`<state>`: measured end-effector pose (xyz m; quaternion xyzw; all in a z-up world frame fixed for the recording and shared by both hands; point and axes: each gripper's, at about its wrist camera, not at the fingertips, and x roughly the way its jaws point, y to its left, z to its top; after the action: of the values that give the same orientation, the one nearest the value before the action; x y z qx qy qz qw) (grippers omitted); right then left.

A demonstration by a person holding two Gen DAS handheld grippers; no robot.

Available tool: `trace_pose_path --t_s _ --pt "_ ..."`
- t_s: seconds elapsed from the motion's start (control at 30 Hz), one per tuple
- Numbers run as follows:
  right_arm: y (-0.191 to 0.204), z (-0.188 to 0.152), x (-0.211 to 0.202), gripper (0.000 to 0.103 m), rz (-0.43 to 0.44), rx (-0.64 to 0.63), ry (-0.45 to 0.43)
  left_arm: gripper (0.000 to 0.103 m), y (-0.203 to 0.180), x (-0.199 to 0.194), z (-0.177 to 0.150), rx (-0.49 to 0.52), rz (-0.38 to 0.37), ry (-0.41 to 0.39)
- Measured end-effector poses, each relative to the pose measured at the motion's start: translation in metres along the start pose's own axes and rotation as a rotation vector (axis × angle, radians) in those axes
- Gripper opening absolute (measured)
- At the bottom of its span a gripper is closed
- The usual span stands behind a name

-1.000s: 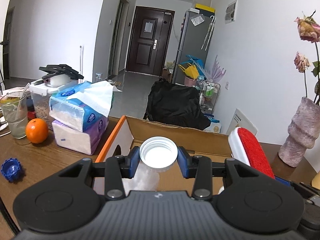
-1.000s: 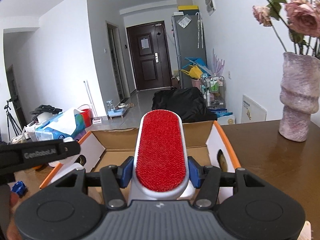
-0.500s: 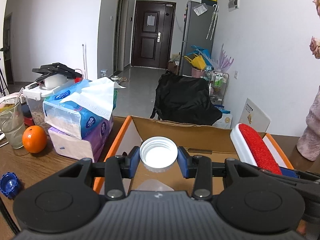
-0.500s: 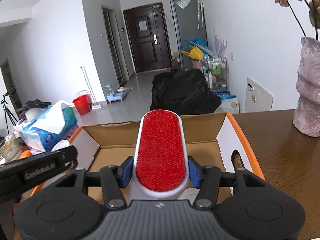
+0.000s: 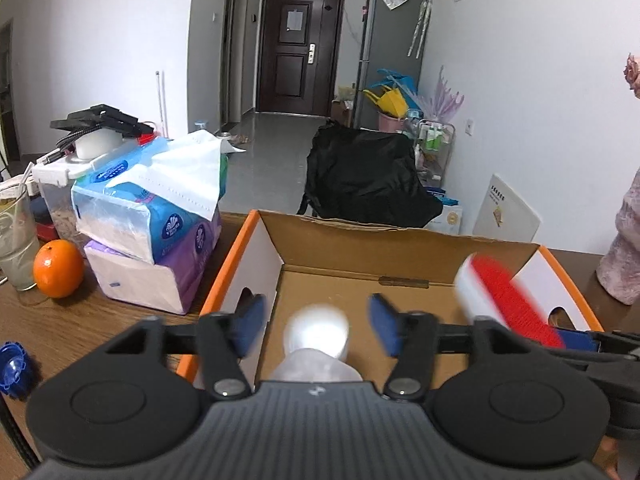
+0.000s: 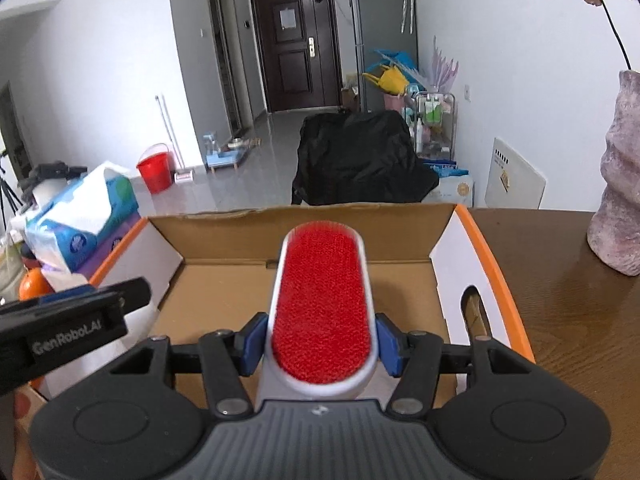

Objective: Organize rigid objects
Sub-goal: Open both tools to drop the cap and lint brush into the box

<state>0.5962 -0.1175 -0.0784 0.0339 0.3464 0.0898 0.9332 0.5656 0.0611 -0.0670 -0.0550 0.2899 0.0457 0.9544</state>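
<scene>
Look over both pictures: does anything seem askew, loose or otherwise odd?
The white-capped bottle is blurred between the left tongs, whose jaws have just been opening and stand clear of it: apparently dropping into the cardboard box. The upper tissue pack sits tilted.

Box (image 6: 492, 280) is wide open on top with bare cardboard floor across the middle, so plenty of room to dip in. Its upright walls fence all four sides. Left of it the stacked tissue packs (image 5: 160, 236) and an orange (image 5: 58, 268) crowd the worktop (image 5: 92, 328); the vase (image 6: 618, 200) blocks the right.
</scene>
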Motion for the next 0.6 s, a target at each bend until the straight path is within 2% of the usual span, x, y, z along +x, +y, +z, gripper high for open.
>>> trace_pose_path --t_s 0.03,0.07,0.1,0.17,0.6 --pt "0.001 0.001 -0.002 0.067 -0.007 -0.005 -0.003 0.089 0.000 -0.002 0.000 0.007 0.012 -0.015" --pt "0.000 0.002 -0.006 0.079 -0.023 -0.005 -0.013 0.093 0.002 -0.005 0.000 0.004 0.028 -0.037" --pt "-0.001 0.003 -0.010 0.095 -0.047 -0.001 -0.024 0.103 0.003 -0.008 0.001 -0.002 0.038 -0.053" --pt "-0.006 0.002 -0.018 0.103 -0.057 0.007 -0.045 0.103 0.010 -0.012 0.004 -0.024 0.029 -0.063" --pt "-0.008 0.005 -0.035 0.103 -0.026 0.023 -0.095 0.103 0.014 -0.019 0.008 -0.034 0.029 -0.074"
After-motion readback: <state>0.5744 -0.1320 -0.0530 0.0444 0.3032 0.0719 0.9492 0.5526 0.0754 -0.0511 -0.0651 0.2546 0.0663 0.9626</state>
